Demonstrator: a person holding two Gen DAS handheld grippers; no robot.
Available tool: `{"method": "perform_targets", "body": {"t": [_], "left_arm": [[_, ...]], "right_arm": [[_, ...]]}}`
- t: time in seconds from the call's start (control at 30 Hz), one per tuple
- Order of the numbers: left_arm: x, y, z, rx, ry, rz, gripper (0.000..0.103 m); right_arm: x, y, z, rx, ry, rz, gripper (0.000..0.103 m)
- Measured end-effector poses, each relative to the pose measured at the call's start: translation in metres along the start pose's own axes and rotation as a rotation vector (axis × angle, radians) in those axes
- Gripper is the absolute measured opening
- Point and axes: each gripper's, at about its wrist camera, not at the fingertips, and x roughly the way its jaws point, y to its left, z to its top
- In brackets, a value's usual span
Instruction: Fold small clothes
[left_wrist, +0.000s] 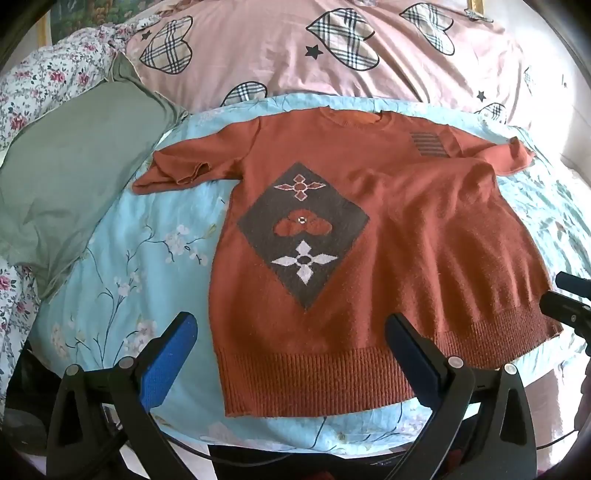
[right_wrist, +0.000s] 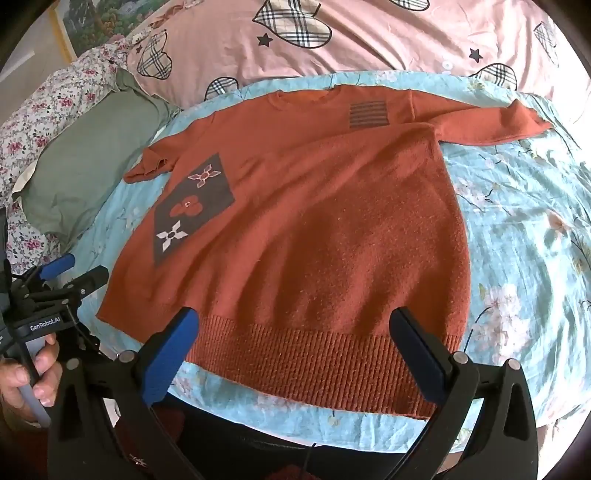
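Observation:
A rust-orange knit sweater (left_wrist: 406, 236) lies spread flat, front up, on a light blue floral sheet (left_wrist: 140, 236), collar far, ribbed hem near me. It has a dark diamond panel with flower motifs (left_wrist: 303, 232) and a striped patch (left_wrist: 430, 144). My left gripper (left_wrist: 291, 325) is open and empty, hovering over the hem's left part. My right gripper (right_wrist: 295, 321) is open and empty over the hem (right_wrist: 314, 362) of the sweater (right_wrist: 332, 229). The left gripper also shows at the left edge of the right wrist view (right_wrist: 74, 273).
A grey-green pillow (left_wrist: 74, 177) lies left of the sweater. A pink quilt with plaid hearts (left_wrist: 295, 48) lies beyond the collar. A floral blanket (left_wrist: 44, 81) is at the far left. The bed's near edge runs just below the hem.

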Motion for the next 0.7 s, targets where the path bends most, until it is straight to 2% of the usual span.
{"method": "perform_targets", "body": {"t": [0.57, 0.7], "left_arm": [[-0.002, 0.006, -0.001, -0.008, 0.002, -0.008, 0.102], [0.003, -0.004, -0.002, -0.011, 0.003, -0.014, 0.102]], "right_arm": [[0.001, 0.001, 0.000, 0.007, 0.018, 0.003, 0.103], [0.000, 0.001, 0.003, 0.009, 0.022, 0.005, 0.103]]}}
